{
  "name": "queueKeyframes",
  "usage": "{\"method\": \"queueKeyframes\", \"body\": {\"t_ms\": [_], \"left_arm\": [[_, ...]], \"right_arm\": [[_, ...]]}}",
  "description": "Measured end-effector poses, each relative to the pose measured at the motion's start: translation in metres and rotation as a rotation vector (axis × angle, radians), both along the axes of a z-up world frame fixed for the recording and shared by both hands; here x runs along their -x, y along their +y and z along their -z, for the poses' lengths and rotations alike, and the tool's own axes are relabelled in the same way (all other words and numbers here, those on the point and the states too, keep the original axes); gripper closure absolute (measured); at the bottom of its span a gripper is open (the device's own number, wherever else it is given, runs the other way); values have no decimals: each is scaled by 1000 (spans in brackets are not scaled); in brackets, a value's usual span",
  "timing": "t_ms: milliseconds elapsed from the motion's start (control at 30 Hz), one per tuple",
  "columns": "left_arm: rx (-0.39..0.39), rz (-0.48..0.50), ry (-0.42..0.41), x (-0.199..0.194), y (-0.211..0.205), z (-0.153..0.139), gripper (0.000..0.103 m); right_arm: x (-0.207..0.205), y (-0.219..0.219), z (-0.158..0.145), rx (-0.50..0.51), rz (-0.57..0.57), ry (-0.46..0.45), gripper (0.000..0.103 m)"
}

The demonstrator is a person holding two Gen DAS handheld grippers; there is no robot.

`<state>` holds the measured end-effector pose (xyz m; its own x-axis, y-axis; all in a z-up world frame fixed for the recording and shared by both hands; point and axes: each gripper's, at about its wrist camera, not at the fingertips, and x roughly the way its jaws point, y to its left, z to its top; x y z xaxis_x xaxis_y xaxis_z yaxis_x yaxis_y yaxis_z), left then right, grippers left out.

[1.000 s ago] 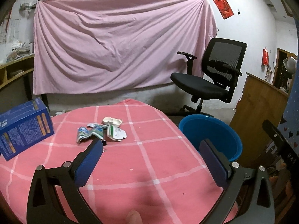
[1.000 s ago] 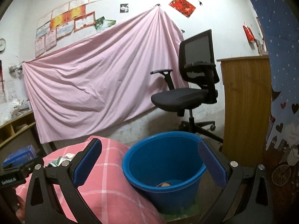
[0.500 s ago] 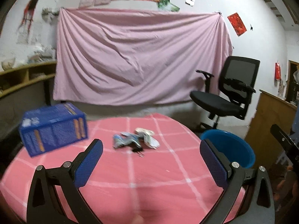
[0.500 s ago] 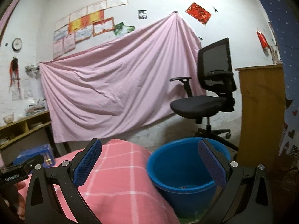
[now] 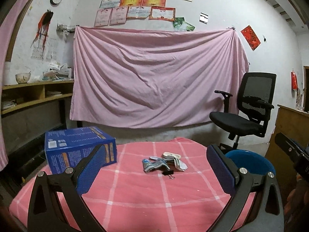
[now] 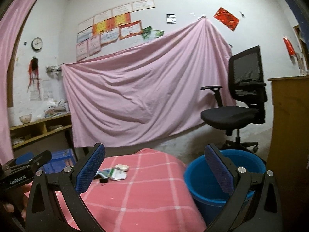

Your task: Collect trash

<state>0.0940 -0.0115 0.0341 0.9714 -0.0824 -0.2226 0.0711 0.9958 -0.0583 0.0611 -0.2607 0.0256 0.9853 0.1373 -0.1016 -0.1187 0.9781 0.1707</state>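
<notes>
Left wrist view: both claws gape empty, left claw (image 5: 156, 171), right claw (image 6: 154, 171); ahead, crumpled wrappers (image 5: 164, 161) overlap a binder clip (image 5: 168, 173), risking a mixed grab

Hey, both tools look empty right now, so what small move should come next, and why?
Probably ease the left tool forward and down toward the trash pile on the pink checked cloth. Its jaws are open and empty, the pile lies ahead between them, and the blue bucket waits at the table's right.
</notes>
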Motion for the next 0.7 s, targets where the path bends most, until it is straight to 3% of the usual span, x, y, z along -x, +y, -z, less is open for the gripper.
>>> {"method": "queueKeyframes", "body": {"t_ms": [700], "left_arm": [[8,-78,-82,-17,57,-5,1]], "right_arm": [[-30,57,-13,88,-116,-45,0]]}}
